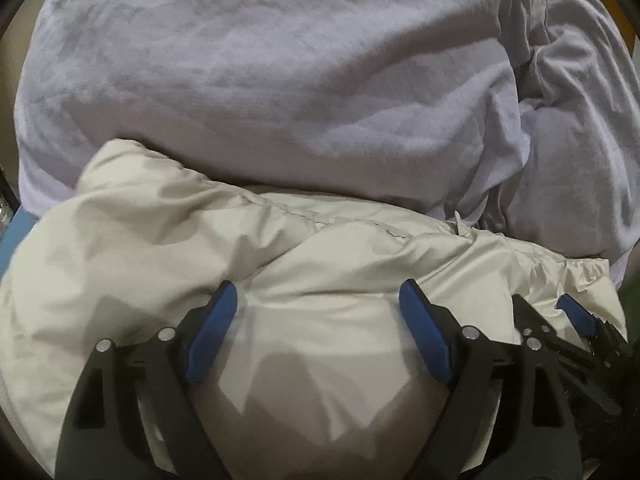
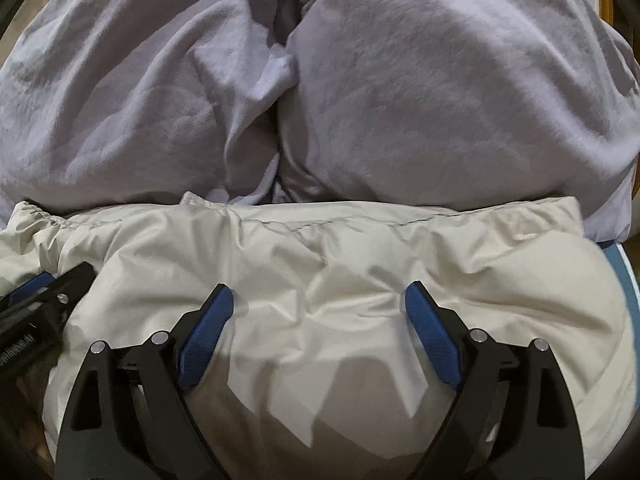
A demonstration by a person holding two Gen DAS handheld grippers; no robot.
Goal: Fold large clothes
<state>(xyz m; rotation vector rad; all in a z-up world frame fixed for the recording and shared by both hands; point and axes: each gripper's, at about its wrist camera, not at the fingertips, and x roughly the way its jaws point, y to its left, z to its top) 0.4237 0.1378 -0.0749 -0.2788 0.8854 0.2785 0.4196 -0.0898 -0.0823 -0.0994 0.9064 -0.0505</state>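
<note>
A cream puffy jacket (image 1: 160, 248) lies bunched in the near half of the left wrist view. It also fills the near half of the right wrist view (image 2: 340, 256). My left gripper (image 1: 320, 296) is open, its blue pads spread just above the jacket's fabric. My right gripper (image 2: 320, 300) is open too, over the jacket's middle. The right gripper also shows at the right edge of the left wrist view (image 1: 560, 320). The left gripper shows at the left edge of the right wrist view (image 2: 40, 292). Neither holds anything.
A rumpled lavender blanket (image 1: 280, 80) lies behind the jacket, and spans the far half of the right wrist view (image 2: 440, 100). A blue surface edge (image 2: 620, 276) shows at the right, and another blue edge (image 1: 24, 228) at the left.
</note>
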